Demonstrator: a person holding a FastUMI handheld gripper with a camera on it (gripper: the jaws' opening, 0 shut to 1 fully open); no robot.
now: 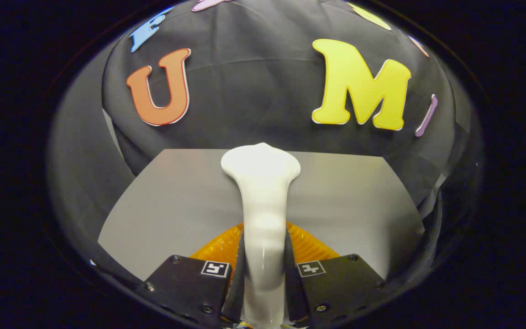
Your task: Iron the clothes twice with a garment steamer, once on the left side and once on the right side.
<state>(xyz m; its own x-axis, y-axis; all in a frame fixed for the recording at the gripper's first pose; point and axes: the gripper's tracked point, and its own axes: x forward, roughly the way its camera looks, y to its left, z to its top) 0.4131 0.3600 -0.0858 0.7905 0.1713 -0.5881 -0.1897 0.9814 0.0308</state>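
The steamer [263, 201] is showing glossy white along its handle and flared head, with soft grey shading down its sides. The gripper [263, 256], whose fingers are clamping that handle from both sides, is carrying two small square tags [216, 268], each showing a black-and-white blocky pattern. The table [345, 201] is appearing plain pale grey, without pattern. The booth wall [254, 91] is hanging black.
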